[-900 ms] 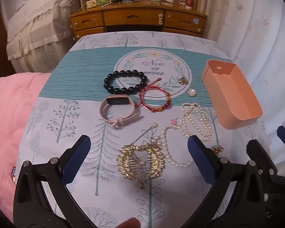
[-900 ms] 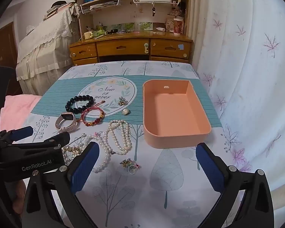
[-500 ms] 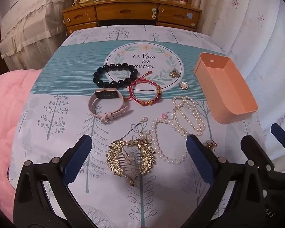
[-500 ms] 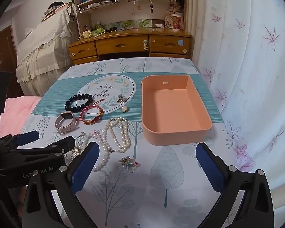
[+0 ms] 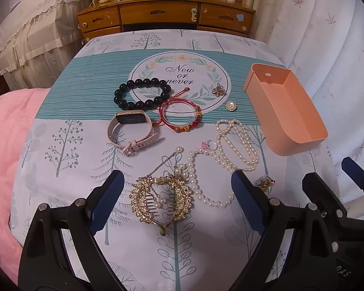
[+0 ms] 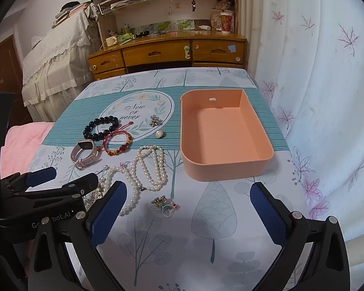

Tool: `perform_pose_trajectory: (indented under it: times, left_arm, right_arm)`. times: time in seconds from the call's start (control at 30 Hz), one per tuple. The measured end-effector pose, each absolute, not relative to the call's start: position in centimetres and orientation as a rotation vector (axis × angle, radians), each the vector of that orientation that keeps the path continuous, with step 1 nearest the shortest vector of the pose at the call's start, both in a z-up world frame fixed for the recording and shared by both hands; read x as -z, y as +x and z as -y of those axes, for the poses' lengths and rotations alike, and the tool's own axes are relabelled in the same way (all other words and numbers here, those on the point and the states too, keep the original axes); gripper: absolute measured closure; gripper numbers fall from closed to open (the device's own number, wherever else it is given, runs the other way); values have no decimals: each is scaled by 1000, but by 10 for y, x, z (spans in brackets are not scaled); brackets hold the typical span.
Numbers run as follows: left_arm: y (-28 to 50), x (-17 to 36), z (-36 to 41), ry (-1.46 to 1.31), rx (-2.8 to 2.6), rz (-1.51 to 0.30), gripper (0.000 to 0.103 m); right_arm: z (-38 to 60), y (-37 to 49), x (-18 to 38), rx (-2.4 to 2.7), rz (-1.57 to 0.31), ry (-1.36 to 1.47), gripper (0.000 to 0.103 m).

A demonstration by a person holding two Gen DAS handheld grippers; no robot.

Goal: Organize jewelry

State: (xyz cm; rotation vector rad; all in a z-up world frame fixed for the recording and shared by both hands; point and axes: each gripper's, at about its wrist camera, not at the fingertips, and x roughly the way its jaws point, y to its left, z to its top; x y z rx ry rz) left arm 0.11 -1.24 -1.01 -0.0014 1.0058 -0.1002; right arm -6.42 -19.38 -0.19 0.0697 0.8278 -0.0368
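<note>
Several jewelry pieces lie on the printed cloth: a black bead bracelet (image 5: pixel 143 94), a red bracelet (image 5: pixel 179 116), a pink watch (image 5: pixel 131 131), a pearl necklace (image 5: pixel 230 150), two small brooches and a ring cluster (image 6: pixel 166 206). My left gripper (image 5: pixel 176 178) hovers open just above a gold hair comb (image 5: pixel 162 198), its fingers either side and apart from it. The right gripper (image 6: pixel 188 189) is open over bare cloth, in front of the empty peach box (image 6: pixel 225 169). Nothing is held.
A wooden desk (image 6: pixel 167 53) with drawers stands beyond the cloth's far edge, shelves above it. A pink blanket (image 5: pixel 4 145) lies to the left and a white curtain (image 6: pixel 327 97) hangs close on the right. The left gripper (image 6: pixel 70 175) sits beside the right one.
The jewelry has slid slightly left and up in the left wrist view, and a fingertip at its bottom edge is gone. Both grippers stay open and nothing on the cloth has moved.
</note>
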Motion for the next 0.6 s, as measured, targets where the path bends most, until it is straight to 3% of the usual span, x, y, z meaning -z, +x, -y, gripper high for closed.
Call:
perform_pose_trajectory:
  times: [0.6]
  left_arm:
    - [-1,14,17,-14,111,-1022,17]
  right_arm:
    - [193,-64,9,26,-837,87,0]
